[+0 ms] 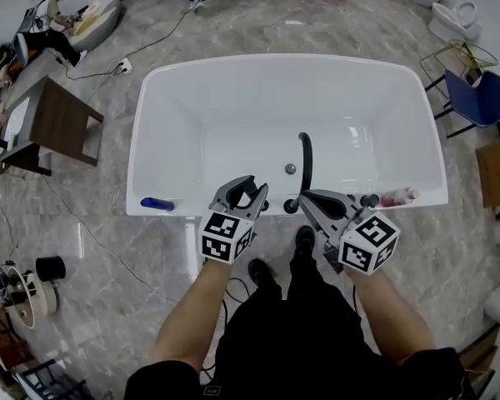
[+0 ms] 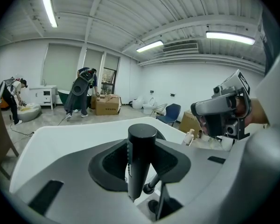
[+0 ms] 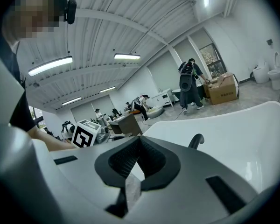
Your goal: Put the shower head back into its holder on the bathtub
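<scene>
A black cylindrical shower-head handle (image 2: 141, 157) stands upright between the jaws of my left gripper (image 2: 141, 146), and the pads close on its sides. In the head view the left gripper (image 1: 248, 188) hangs over the near rim of the white bathtub (image 1: 167, 123), left of the black curved spout (image 1: 305, 158). A small black fitting (image 1: 291, 206) sits on the rim at the spout's foot; I cannot tell whether it is the holder. My right gripper (image 1: 306, 199) is just right of that fitting, its jaws together with nothing held. In the right gripper view (image 3: 138, 146) the spout (image 3: 196, 140) rises beyond the jaws.
A blue object (image 1: 157, 204) lies on the near rim at the left and a pinkish bottle (image 1: 397, 197) at the right. The drain (image 1: 290, 169) is in the tub floor. A wooden table (image 1: 62, 122) stands left, a blue chair (image 1: 481, 97) right, and people work at the far side.
</scene>
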### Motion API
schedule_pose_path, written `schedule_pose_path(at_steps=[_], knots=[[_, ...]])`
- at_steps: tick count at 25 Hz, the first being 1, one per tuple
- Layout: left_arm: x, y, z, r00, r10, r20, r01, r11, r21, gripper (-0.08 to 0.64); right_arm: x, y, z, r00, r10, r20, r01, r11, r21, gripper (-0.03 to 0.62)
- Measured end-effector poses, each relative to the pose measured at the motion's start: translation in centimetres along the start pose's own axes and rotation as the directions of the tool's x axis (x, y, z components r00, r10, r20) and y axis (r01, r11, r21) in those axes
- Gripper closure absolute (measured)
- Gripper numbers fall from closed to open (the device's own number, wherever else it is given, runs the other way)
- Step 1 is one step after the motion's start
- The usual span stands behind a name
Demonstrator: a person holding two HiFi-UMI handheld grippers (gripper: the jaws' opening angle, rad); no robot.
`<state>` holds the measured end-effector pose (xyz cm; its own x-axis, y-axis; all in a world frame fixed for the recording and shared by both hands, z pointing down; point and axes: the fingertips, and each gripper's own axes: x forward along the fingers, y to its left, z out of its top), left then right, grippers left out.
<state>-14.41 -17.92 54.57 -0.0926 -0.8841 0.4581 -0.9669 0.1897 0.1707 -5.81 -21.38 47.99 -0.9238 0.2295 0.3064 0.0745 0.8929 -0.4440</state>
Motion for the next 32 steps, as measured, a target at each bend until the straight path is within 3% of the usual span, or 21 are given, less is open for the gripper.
schedule_pose_path(at_steps=[18, 32], knots=[[3.8, 1.3, -7.6, 0.984, 0.014, -0.176, -0.025, 0.998, -0.060, 0.419, 0.3, -1.4, -0.9, 0.999, 0.011, -0.039, -0.010, 1.000, 0.028, 0.577], [5.4, 1.2, -11.0, 0.968, -0.003, -0.249, -0.014, 0.998, -0.065, 0.417, 0.9, -2.0, -2.3, 0.997, 0.022, -0.070, -0.018, 0.999, 0.049, 0.577]])
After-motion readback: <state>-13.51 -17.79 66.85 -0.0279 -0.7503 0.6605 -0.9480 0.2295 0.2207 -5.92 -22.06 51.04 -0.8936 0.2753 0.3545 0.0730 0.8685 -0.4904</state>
